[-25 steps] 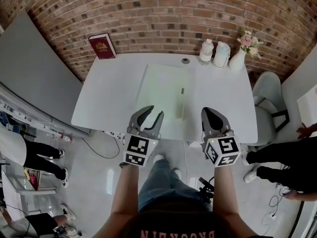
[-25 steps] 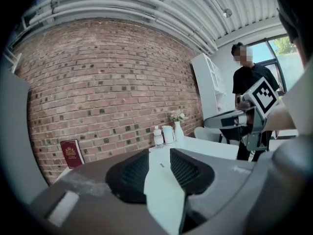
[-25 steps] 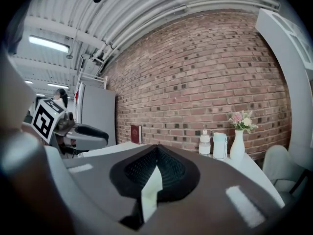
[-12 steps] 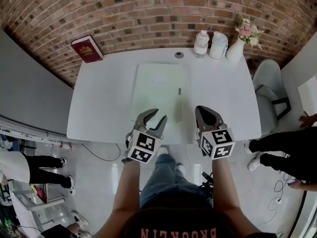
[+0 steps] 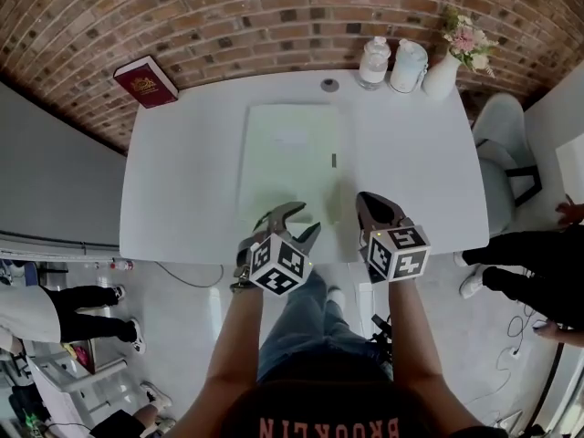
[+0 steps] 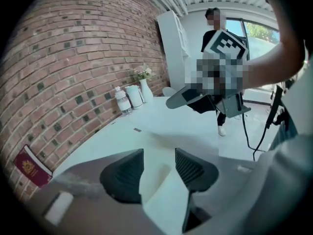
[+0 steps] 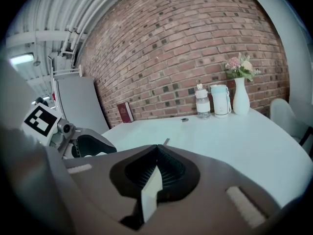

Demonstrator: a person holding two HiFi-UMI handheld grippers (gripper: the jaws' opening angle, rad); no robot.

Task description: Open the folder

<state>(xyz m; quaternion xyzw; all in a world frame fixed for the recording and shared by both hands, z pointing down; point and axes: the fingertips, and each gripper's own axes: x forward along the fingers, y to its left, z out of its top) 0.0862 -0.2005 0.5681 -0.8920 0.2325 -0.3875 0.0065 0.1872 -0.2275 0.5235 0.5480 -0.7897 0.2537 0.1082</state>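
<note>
A pale green folder [image 5: 290, 153] lies closed and flat in the middle of the white table [image 5: 182, 181], with a small clip [image 5: 333, 161] at its right edge. My left gripper [image 5: 299, 220] hovers over the folder's near edge. Its jaws are opening, and nothing is between them [image 6: 159, 166]. My right gripper [image 5: 367, 201] is just to the right, by the folder's near right corner, with its jaws shut on nothing [image 7: 157, 149]. Each gripper shows in the other's view: the right gripper [image 6: 188, 94] and the left gripper [image 7: 90, 145].
A red book [image 5: 146, 81] leans on the brick wall at the back left. A bottle [image 5: 374, 62], a white jug [image 5: 408, 65] and a vase of flowers [image 5: 449, 73] stand at the back right. A chair [image 5: 504, 128] is at the right, and people stand on both sides.
Both grippers have come down and forward over the table's near edge. The left gripper's jaws stand wider apart than before. The right gripper's jaws have stayed shut.
</note>
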